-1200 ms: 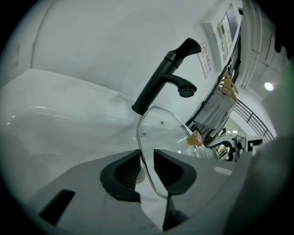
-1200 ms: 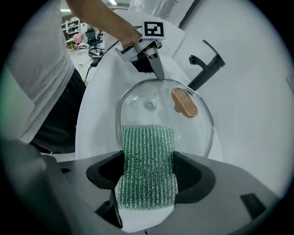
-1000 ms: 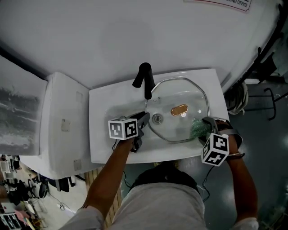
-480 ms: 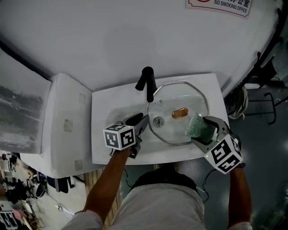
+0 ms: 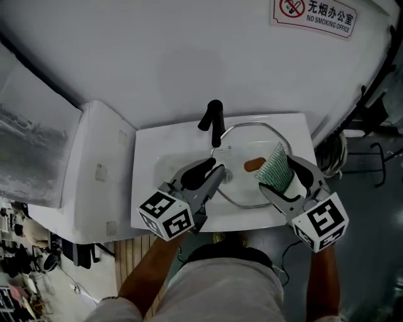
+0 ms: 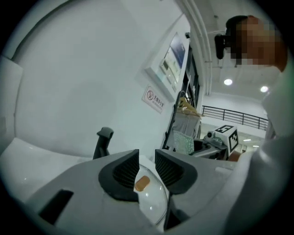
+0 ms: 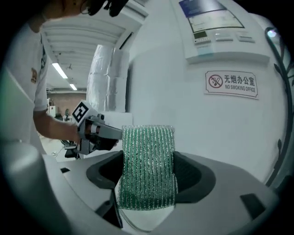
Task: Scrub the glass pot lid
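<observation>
The glass pot lid [image 5: 247,146] with its brown handle [image 5: 254,164] lies in the white sink [image 5: 146,188], leaning toward the right side. My left gripper [image 5: 211,168] hovers above the lid's left edge; its jaws have just been opening and stand open with nothing between them. Through their gap in the left gripper view I see the lid [image 6: 152,198] below my left gripper [image 6: 147,161]. My right gripper [image 5: 283,172] is raised over the lid's right edge, shut on a green scrub sponge [image 5: 274,166]. The sponge [image 7: 147,165] stands upright between my right gripper's [image 7: 148,180] pads.
A black faucet [image 5: 214,121] rises at the sink's back rim, just left of the lid. A white cabinet [image 5: 85,170] adjoins the sink on the left. A no-smoking sign [image 5: 318,12] hangs on the wall behind. Dark cables and a stand [image 5: 371,119] are at the right.
Both grippers have risen out of the sink. The right one lifted the green sponge off the lid and turned it upright. The left one came away from the lid's left edge.
</observation>
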`<state>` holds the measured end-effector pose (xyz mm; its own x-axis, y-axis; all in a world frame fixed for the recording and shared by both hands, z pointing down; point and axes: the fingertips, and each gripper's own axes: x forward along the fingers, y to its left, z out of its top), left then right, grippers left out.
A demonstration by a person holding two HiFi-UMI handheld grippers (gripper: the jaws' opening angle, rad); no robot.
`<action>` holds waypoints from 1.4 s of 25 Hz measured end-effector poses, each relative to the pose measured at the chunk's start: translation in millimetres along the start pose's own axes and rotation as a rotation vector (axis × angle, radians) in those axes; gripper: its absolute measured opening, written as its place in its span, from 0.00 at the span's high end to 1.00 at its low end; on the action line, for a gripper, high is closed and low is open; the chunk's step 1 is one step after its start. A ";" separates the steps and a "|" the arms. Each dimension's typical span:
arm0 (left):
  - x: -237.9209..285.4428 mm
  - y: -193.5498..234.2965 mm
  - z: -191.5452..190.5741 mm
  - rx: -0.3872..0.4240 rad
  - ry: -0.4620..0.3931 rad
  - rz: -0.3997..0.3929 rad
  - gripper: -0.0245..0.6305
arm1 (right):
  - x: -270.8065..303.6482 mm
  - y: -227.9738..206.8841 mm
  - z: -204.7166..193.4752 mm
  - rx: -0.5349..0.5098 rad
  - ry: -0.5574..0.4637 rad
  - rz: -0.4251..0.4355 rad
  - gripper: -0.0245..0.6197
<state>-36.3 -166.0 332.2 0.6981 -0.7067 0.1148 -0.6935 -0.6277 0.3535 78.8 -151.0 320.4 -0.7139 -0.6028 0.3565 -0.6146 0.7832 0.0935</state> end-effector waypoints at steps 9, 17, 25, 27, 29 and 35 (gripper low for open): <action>-15.1 -47.1 63.5 0.197 -0.180 -0.023 0.89 | -7.9 14.3 60.1 0.104 -0.289 0.011 0.45; -16.1 -61.0 73.2 0.275 -0.214 -0.005 0.94 | -14.9 16.9 79.5 0.174 -0.414 0.006 0.45; -13.7 -66.0 77.4 0.273 -0.233 -0.023 0.94 | -18.2 14.8 79.7 0.201 -0.438 -0.017 0.45; -13.1 -67.2 77.4 0.270 -0.235 -0.030 0.94 | -19.2 13.9 78.9 0.200 -0.436 -0.031 0.45; -13.2 -68.2 76.6 0.270 -0.234 -0.037 0.94 | -19.8 14.2 77.7 0.196 -0.432 -0.041 0.45; -14.6 -70.2 74.3 0.272 -0.227 -0.049 0.94 | -20.5 19.1 77.1 0.193 -0.427 -0.043 0.45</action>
<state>-11.0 -135.8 236.7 0.6953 -0.7093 -0.1162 -0.7038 -0.7047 0.0903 55.8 -135.5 243.2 -0.7355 -0.6746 -0.0625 -0.6692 0.7378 -0.0887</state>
